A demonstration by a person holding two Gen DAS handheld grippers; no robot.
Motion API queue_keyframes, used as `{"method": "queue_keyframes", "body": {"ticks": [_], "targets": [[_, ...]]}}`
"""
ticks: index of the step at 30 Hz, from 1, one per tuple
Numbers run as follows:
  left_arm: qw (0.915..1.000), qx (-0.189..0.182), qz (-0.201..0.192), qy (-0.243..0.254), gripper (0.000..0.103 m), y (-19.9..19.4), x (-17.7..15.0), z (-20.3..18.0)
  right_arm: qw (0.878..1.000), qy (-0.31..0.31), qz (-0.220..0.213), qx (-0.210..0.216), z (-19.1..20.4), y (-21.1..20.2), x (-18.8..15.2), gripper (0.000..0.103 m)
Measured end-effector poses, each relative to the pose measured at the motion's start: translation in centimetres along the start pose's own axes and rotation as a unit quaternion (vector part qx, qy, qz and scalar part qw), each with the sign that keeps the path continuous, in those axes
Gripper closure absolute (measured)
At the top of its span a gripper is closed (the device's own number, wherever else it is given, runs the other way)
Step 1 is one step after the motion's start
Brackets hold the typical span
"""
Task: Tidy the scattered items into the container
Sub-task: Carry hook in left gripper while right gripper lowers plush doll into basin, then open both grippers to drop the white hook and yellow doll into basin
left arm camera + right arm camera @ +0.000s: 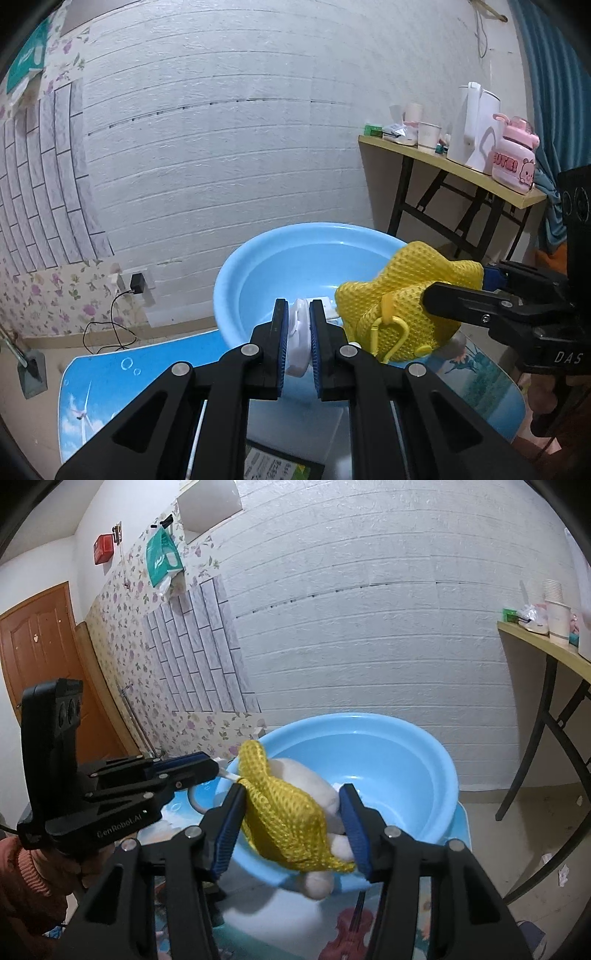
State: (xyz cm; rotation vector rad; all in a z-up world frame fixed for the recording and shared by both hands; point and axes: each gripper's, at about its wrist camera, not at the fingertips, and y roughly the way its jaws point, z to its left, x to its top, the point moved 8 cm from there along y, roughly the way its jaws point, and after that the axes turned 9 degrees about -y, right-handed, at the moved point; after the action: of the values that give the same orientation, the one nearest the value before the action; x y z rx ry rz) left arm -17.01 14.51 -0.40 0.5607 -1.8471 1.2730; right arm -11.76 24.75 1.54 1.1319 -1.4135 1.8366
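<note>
A light blue basin (236, 266) (406, 760) stands on a small table with a picture top. My left gripper (298, 306) is shut on a small white plastic item (298, 332) just above the basin's near rim. In the right wrist view the left gripper (212, 765) comes in from the left, and a white cord (195, 801) hangs below it. My right gripper (291, 830) is shut on a white plush toy in a yellow mesh cover (291, 812) over the basin's near edge. In the left wrist view the toy (406, 295) and right gripper (458, 284) are on the right.
The low table's blue printed top (110, 369) sticks out around the basin. A wooden side table (443, 162) at the right carries a kettle, a pink bottle and cups. A black charger (137, 283) hangs in a wall socket. A brown door (37, 646) stands at the left.
</note>
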Motion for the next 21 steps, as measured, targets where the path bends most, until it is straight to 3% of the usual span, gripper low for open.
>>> {"method": "queue_keyframes", "body": {"ticks": [13, 16, 21], "targets": [[0.9991, -0.028, 0.027, -0.017, 0.091, 3.3, -0.6, -0.1, 1.0, 0.021, 0.016, -0.012, -2.0, 2.3, -0.8, 0.052], [0.9988, -0.031, 0.034, -0.018, 0.089, 3.5, -1.1, -0.3, 0.999, 0.02, 0.022, -0.026, -2.1, 2.5, -0.9, 0.045], [0.999, -0.032, 0.03, -0.011, 0.069, 3.0, -1.4, -0.9, 0.998, 0.034, 0.03, -0.048, -3.1, 2.1, -1.5, 0.043]]}}
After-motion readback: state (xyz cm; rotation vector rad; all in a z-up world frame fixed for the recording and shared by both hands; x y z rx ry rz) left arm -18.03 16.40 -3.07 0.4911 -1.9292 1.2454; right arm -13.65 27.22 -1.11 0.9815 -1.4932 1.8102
